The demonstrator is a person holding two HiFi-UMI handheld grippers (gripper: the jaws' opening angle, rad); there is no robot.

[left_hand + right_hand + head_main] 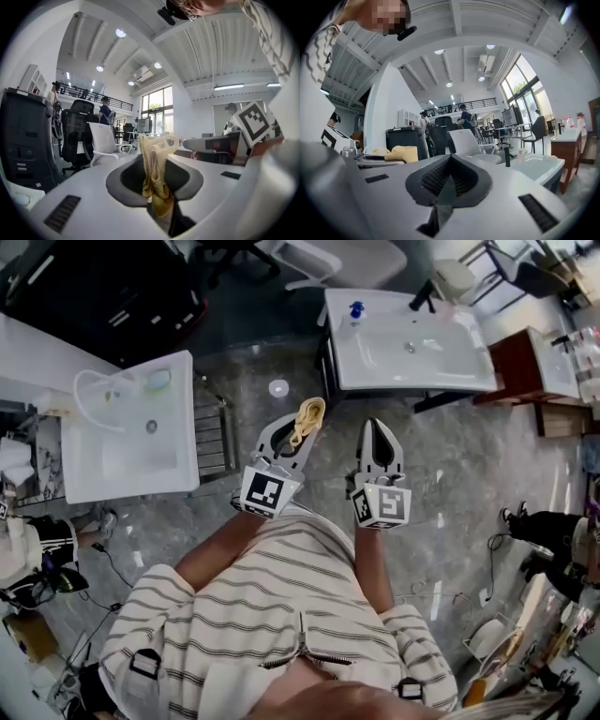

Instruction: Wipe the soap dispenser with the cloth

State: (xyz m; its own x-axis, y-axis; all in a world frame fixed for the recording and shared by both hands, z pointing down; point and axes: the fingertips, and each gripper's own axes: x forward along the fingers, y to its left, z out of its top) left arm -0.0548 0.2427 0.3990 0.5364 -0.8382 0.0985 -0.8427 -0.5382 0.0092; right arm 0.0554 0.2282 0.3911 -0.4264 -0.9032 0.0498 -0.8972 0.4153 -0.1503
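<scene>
In the head view the soap dispenser (356, 314), a small pale bottle with a blue pump, stands at the back left corner of a white basin (450, 362) ahead of me. My left gripper (307, 420) is shut on a crumpled yellow cloth (309, 414), well short of that basin. The left gripper view shows the cloth (157, 173) pinched between the jaws and sticking up past the tips. My right gripper (378, 434) is held level beside it, shut with nothing in it. In the right gripper view the basin (536, 165) and its black tap (507, 157) lie ahead to the right.
A second white basin (183, 427) with a coiled hose stands at the left. A small white disc (278, 387) lies on the grey floor between the basins. A brown cabinet (514, 367) sits right of the far basin. White and black office chairs (101, 140) stand beyond.
</scene>
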